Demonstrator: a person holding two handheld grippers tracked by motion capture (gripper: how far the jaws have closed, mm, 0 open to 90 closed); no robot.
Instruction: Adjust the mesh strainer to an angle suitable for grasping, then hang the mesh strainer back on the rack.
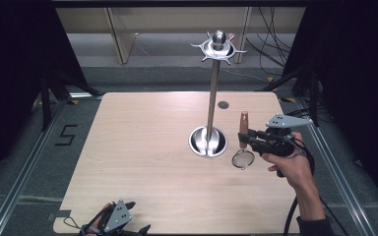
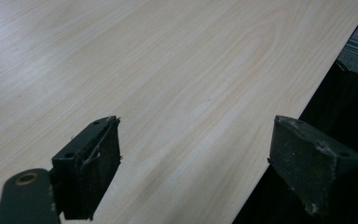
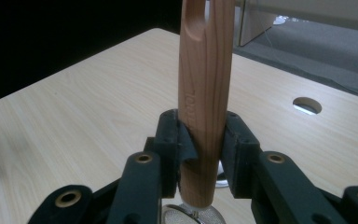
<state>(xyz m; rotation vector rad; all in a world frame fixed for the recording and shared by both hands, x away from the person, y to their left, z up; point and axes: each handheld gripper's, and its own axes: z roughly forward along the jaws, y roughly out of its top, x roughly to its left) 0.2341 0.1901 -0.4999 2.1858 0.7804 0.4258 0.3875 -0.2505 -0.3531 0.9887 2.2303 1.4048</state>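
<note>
Table [image 1: 142,162]: pale wood top, centre of the high view, with a small round hole [image 1: 223,104] near its far edge, right of centre.

Stand [image 1: 208,141]: round metal base right of centre on the table; a thin upright pole [image 1: 212,98] rises from it to a spoked ring with hooks [image 1: 218,48] and a ball knob at top centre of the frame.

Strainer [image 1: 243,159]: small round mesh bowl low, wooden handle [image 1: 243,129] pointing straight up. It sits just right of the stand's base, apart from it. Whether the mesh rests on the table or hangs just above it cannot be told. In the right gripper view the handle [image 3: 205,93] runs up the middle of the frame, with a slot near its top end and the mesh rim at the bottom edge.

Right gripper [image 1: 248,140]: right of centre in the high view, held by a hand [image 1: 293,164] coming in from the lower right, a grey plate on top. Its jaws are clamped on the lower part of the wooden handle, one pad on each side, as seen in the right gripper view [image 3: 205,156].

Left gripper [image 1: 128,219]: bottom left of the high view, at the near table edge, well apart from the strainer. In the left gripper view [image 2: 196,170] its jaws stand wide apart with nothing between them, over the bare table top and its edge.
</note>
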